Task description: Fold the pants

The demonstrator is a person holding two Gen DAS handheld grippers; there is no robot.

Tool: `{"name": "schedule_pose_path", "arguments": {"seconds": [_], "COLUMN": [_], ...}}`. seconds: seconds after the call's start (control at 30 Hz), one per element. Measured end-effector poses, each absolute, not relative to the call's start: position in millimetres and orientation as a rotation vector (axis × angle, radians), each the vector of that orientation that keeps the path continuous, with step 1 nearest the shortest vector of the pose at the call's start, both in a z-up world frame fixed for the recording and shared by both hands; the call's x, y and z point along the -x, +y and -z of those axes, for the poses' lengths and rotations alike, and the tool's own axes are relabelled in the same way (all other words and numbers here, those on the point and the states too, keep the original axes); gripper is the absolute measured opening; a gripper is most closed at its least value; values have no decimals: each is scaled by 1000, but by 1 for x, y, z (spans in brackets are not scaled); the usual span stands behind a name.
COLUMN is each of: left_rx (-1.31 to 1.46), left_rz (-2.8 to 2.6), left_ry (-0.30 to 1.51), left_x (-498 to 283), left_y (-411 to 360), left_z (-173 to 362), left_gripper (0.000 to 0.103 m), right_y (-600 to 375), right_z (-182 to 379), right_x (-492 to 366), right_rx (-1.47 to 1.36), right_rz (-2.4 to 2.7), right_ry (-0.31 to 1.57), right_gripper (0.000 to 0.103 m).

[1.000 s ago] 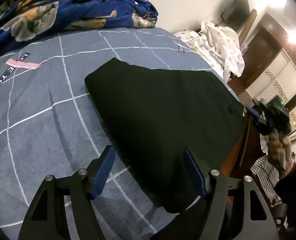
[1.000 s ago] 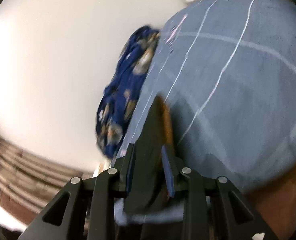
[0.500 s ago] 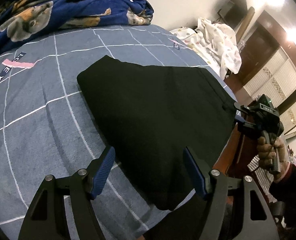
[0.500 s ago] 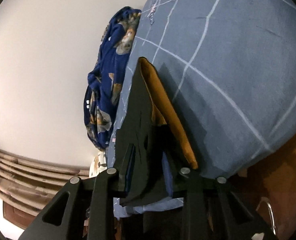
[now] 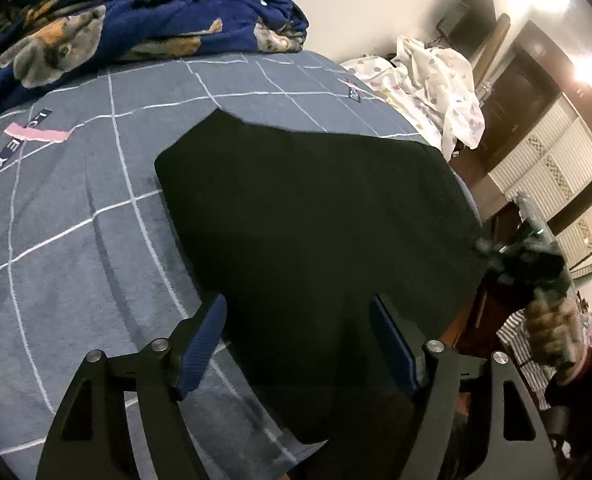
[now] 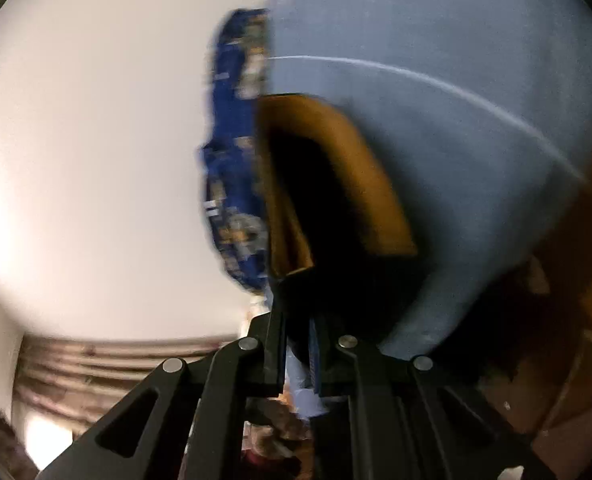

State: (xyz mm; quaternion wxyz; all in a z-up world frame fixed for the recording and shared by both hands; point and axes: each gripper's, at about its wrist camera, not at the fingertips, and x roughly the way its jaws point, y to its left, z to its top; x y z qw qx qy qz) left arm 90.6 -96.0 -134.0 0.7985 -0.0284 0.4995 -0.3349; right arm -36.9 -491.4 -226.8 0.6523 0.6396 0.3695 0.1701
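Note:
Black pants [image 5: 316, 224] lie flat on the blue-grey checked bedspread [image 5: 75, 208], reaching the bed's right edge. My left gripper [image 5: 298, 344] is open and empty, hovering over the pants' near edge. My right gripper [image 5: 492, 258] shows at the pants' right edge, held in a hand. In the blurred right wrist view it [image 6: 298, 344] is shut on the black fabric [image 6: 316, 208], whose orange lining [image 6: 360, 176] is lifted open off the bed.
A dark blue dog-print blanket [image 5: 135, 36] is heaped at the far side of the bed. A white dotted cloth [image 5: 436, 92] lies at the far right corner. Wooden bed frame and dark doors are beyond the right edge.
The right gripper has closed tighter on the pants' edge and pulled it up, opening the orange lining. The left gripper has stayed open and shifted slightly over the pants.

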Motion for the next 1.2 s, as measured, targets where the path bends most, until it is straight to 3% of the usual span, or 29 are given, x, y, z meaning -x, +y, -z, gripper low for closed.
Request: {"name": "schedule_pose_path", "arguments": {"seconds": [0.1,0.33,0.4,0.53,0.73,0.8,0.83,0.87,0.97,1.2], "left_rx": [24,6,21,42,52,52,51,48,50,52], "left_rz": [723,706,699,697,693,691,690,687,685,688], "left_ry": [1072,1098,1105,1118,1134,1138,1142,1146,1150,1164], "left_x": [-88,-92,-93,-96,-94,-94,-94,-95,-97,-100], "left_y": [-102,-105,-104,-101,-98,-97,-97,-97,-97,-100], "left_z": [138,149,151,154,158,159,159,159,158,160], "left_gripper": [74,76,76,76,76,76,76,76,77,79], "right_y": [-497,-505,-513,-536,-547,-542,-540,-537,-530,-532], "right_z": [260,243,225,195,188,191,193,193,180,184], "right_x": [41,32,33,33,0,-11,-14,-13,-3,25], "right_rx": [-1574,-1426,-1336,-1178,-1045,-1025,-1028,-1018,-936,-1124], "right_rz": [-381,-381,-352,-286,-243,-253,-264,-274,-237,-288], "right_ry": [847,892,890,862,904,922,926,934,903,848], "right_gripper": [8,12,17,49,51,46,19,9,7,5]}}
